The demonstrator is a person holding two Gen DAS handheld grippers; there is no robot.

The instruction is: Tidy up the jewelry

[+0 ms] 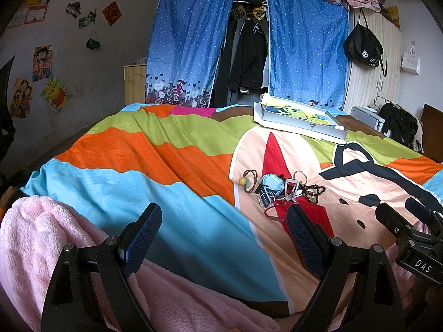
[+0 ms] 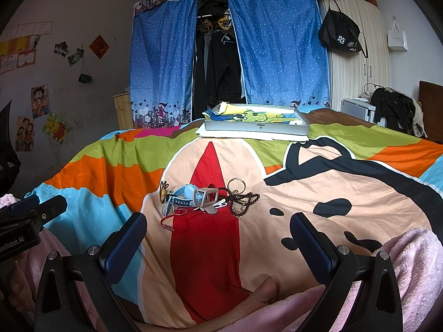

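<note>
Both your left gripper (image 1: 224, 229) and right gripper (image 2: 218, 235) hang wide open, empty. Ahead, the jewelry pile (image 2: 205, 199) lies tangled on the bedspread (image 2: 304, 207); grab carelessly and the beads (image 2: 243, 202) could drag neighbours along.

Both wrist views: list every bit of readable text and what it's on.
"DAS": black body of the right gripper, seen in the left wrist view.
"enRobot.AI", start cut off: black body of the left gripper, seen in the right wrist view.
White Chinese characters, roughly "范米": hanging black tote bag.
Red diamond wall paper: one character, blurred.
Wall certificates, white paper bag, grey tray label: too small.
</note>
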